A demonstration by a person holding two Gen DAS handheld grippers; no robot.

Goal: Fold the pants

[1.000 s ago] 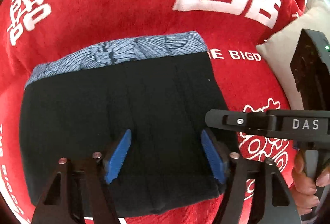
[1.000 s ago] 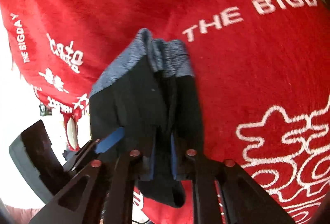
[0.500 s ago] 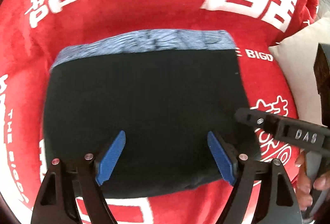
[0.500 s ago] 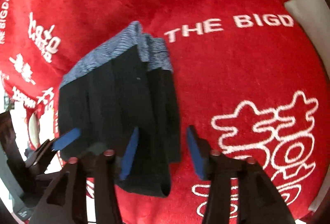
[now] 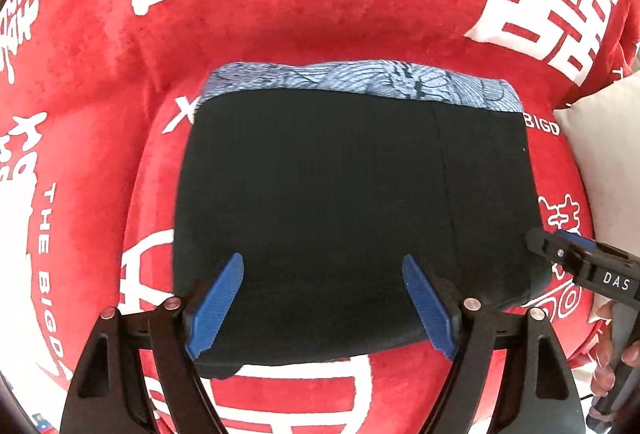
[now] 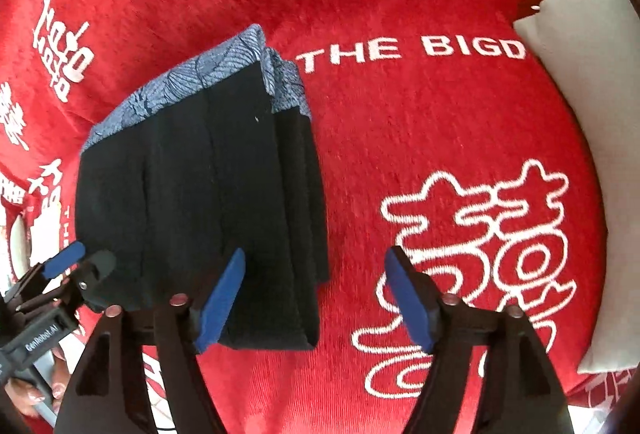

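Pants: one pair of black pants (image 5: pixel 352 218), folded into a compact rectangle, with a blue-grey patterned waistband (image 5: pixel 360 80) along the far edge.
Where the pants lie: flat on a red blanket (image 5: pixel 320 6) printed with white characters and the words "THE BIGD"; no edge of what lies beneath it is visible.
Folded layers: from the right wrist view the stacked edges show on the pants' right side (image 6: pixel 304 202).
Grippers: two.
Left gripper (image 5: pixel 320 308): jaws spread wide, holding nothing, blue pads poised over the near edge of the pants.
Right gripper (image 6: pixel 316 300): jaws spread wide and empty, one pad over the pants' near right corner, the other over bare blanket.
Pillows: one pale pillow (image 6: pixel 592 122) lies on the blanket to the right, well apart from the pants.
In the way: nothing covers the pants except the grippers' own fingers.
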